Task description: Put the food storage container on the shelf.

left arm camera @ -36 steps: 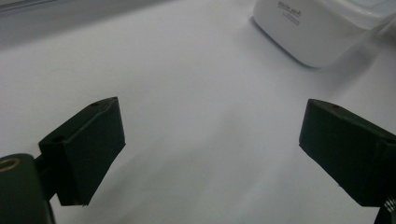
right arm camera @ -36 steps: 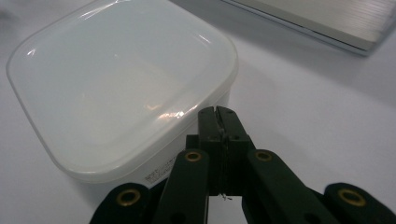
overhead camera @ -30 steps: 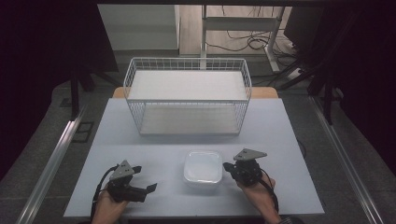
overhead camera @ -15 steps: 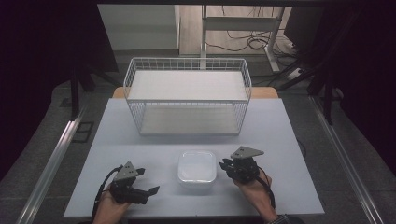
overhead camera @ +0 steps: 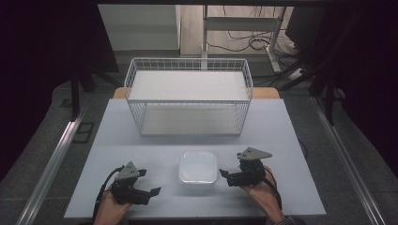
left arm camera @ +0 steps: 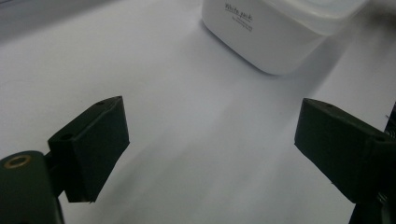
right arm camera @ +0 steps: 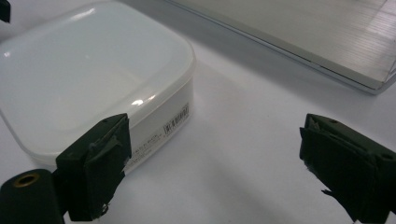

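A: Starting at the left, we see the left hand (overhead camera: 109, 209) coming in from the near edge of the bench (overhead camera: 141, 140), wrapped under the left tool (overhead camera: 149, 193). The tool lies nearly level, just above the surface, its tips aimed to the right and a little toward the near edge.

B: And its jaws? In the left gripper view we read them as wide apart, with bare bench between them and nothing pinched.

A: Agreed. Past them in that view we catch a corner of the white container (left arm camera: 275, 32), with small print on its side, well clear of the tips.

B: Moving right in the high view, we find the container (overhead camera: 197, 168) sitting flat on the bench, near the front edge, between the two tools. The wire basket (overhead camera: 187, 101) stands farther back, apart from it.

A: Then the right hand (overhead camera: 263, 194). We see it reaching in from the near right, palm under the right tool (overhead camera: 224, 177), grey plate on top, tips aimed left at the container's side.

B: In the right gripper view, its jaws have just been opening and now stand wide. One pad (right arm camera: 100, 163) sits close against the container's near corner, in front of its label; the other is well off over bare bench. We see nothing gripped.

A: Whether that pad touches the wall, we cannot tell.
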`<move>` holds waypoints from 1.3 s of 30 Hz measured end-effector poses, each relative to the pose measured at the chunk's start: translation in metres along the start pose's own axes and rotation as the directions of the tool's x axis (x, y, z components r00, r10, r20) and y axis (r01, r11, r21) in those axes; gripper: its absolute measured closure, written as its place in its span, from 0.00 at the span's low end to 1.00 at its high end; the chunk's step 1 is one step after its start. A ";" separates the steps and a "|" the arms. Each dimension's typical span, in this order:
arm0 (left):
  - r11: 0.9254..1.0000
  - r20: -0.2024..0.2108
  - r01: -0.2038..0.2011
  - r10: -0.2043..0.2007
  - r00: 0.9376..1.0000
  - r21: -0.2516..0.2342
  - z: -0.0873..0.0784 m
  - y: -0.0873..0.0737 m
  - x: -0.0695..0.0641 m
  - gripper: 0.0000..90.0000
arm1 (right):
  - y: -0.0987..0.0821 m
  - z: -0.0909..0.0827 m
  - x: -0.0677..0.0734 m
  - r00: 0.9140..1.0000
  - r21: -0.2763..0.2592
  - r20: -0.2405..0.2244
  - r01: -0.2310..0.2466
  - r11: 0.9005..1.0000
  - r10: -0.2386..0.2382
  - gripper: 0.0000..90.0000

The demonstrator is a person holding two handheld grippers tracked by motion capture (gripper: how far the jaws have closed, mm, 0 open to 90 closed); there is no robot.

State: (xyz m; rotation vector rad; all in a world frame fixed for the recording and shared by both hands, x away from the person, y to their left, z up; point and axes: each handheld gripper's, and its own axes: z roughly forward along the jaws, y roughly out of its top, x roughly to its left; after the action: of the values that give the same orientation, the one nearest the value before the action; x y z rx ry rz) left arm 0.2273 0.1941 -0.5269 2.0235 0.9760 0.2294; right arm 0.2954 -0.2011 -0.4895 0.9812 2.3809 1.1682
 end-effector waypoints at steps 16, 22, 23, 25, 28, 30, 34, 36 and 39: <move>0.998 0.024 -0.041 0.042 0.999 -0.042 0.013 0.039 -0.005 0.09 | 0.011 -0.001 0.012 1.000 0.048 0.000 0.006 0.999 -0.006 0.13; 0.998 0.053 -0.056 0.058 0.997 -0.035 0.026 0.059 -0.006 0.10 | 0.017 0.001 0.012 0.999 0.027 -0.047 -0.023 0.999 0.025 0.20; 0.998 0.060 -0.061 0.062 0.996 -0.028 0.031 0.064 -0.006 0.10 | 0.018 0.002 0.012 0.998 0.019 -0.054 -0.024 1.000 0.025 0.21; 0.997 0.070 -0.076 0.077 0.995 -0.018 0.038 0.072 -0.007 0.10 | 0.020 0.003 0.013 0.998 0.008 -0.065 -0.026 1.000 0.026 0.21; 0.995 0.090 -0.095 0.095 0.991 -0.003 0.049 0.084 -0.009 0.10 | 0.024 0.008 0.011 0.995 0.011 -0.087 -0.048 0.999 0.049 0.21; 0.996 0.107 -0.090 0.089 0.990 0.007 0.057 0.091 -0.011 0.09 | 0.027 0.015 0.011 0.992 0.023 -0.107 -0.061 0.998 0.063 0.21; 0.994 0.122 -0.103 0.097 0.988 0.041 0.071 0.089 -0.015 0.09 | 0.028 0.025 0.013 0.988 0.060 -0.131 -0.070 0.996 0.077 0.20; 0.998 0.162 -0.062 0.056 0.985 0.032 0.072 0.086 -0.011 0.10 | 0.025 0.028 0.013 0.986 0.082 -0.144 -0.078 0.994 0.089 0.19; 0.999 0.240 0.002 -0.010 0.971 0.033 0.074 0.080 -0.008 0.14 | 0.023 0.029 0.010 0.964 0.130 -0.218 -0.124 0.984 0.151 0.20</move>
State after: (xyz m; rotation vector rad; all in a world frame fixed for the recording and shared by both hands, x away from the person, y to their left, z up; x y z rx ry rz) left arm 0.3018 0.1164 -0.5101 2.0223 0.8377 -0.0355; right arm 0.3141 -0.1675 -0.4896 1.1207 2.6210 1.2653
